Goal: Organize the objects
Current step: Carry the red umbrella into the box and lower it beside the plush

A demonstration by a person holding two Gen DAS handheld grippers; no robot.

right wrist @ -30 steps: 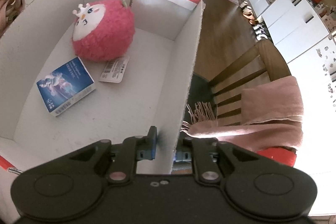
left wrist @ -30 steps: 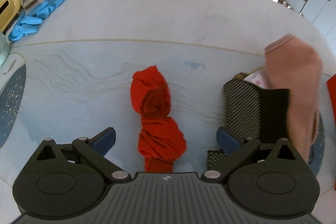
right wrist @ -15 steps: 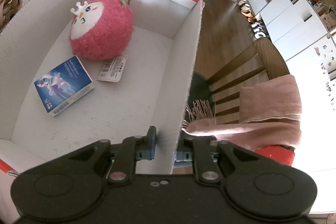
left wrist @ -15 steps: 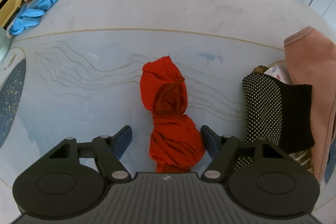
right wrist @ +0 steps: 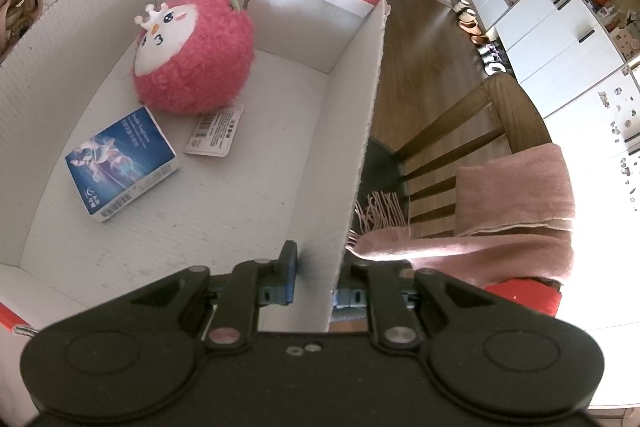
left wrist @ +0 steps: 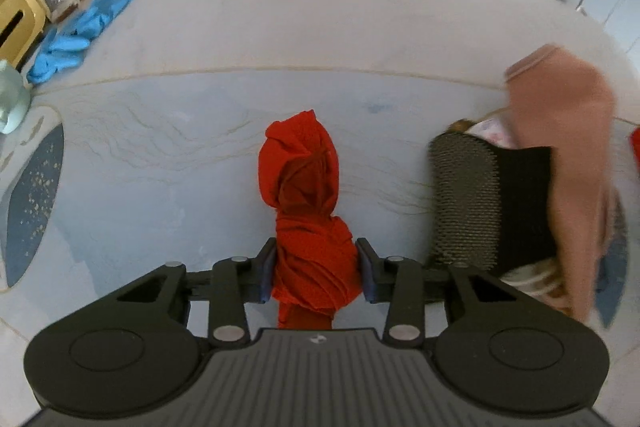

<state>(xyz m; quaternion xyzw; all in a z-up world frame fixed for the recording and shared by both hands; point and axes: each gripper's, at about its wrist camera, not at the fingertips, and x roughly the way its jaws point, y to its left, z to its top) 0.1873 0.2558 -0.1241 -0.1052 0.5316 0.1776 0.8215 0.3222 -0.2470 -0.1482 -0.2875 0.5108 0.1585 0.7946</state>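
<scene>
Take the white cardboard box (right wrist: 256, 187) as your landmark: it is the largest thing here, open-topped with a red rim, and your right hand-held gripper (right wrist: 314, 281) is clenched on its near right wall, one pad inside and one outside. Inside the box, toward the far wall, sits a pink plush toy (right wrist: 196, 55), with a small blue packet (right wrist: 120, 167) lying on the floor of the box nearer you, just beside the toy's tag. Outside the box, past its right wall, a pink scarf (right wrist: 516, 211) hangs over a wooden chair. The next piece to organize, a twisted red cloth (left wrist: 308, 211), lies on the pale worktop (left wrist: 320, 27) and does not show in the box view, so you cannot tell from here which way it lies from the box. Its long axis runs straight away from your left hand-held gripper (left wrist: 316, 269), which is the one on it; its near, knotted end sits right between the fingers. Those jaws have just been closing and now stand roughly a third open, both pads (left wrist: 267, 271) pressing the flanks of the knot, so the cloth looks grasped. The coming move is judged to be a lift and a carry over the box rim.
</scene>
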